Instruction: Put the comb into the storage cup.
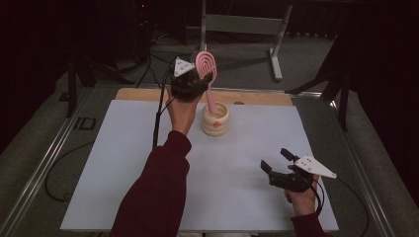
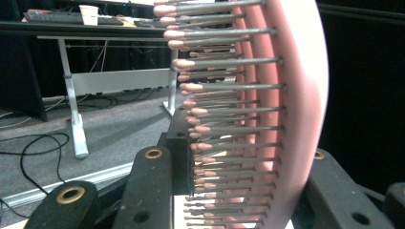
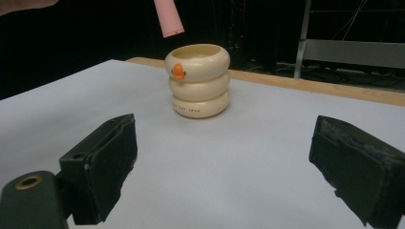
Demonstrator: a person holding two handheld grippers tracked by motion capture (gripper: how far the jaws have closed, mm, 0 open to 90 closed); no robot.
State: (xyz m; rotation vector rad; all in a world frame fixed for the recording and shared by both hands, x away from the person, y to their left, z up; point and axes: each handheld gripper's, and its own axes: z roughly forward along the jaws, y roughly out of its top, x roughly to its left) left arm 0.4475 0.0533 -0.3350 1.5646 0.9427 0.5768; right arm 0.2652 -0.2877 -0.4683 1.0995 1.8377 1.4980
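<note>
A pink hairbrush (image 1: 206,64) is clamped in my left gripper (image 1: 203,79), raised above the far middle of the table. Its head points up and its handle (image 1: 211,101) hangs down toward a cream ringed cup (image 1: 215,119). In the left gripper view the brush's bristles (image 2: 229,114) and pink back (image 2: 301,105) stand between the black jaws of the left gripper (image 2: 248,176). In the right gripper view the handle's end (image 3: 168,18) hovers just above the cup (image 3: 197,81), which has an orange beak. My right gripper (image 1: 274,159) rests low at the front right, open and empty (image 3: 224,167).
A white mat (image 1: 123,173) covers the table, with a wooden strip (image 1: 257,97) along its far edge. Beyond stand a metal table frame (image 1: 276,54) and floor cables (image 1: 148,69). A desk with a keyboard and paper cup (image 2: 90,13) is farther off.
</note>
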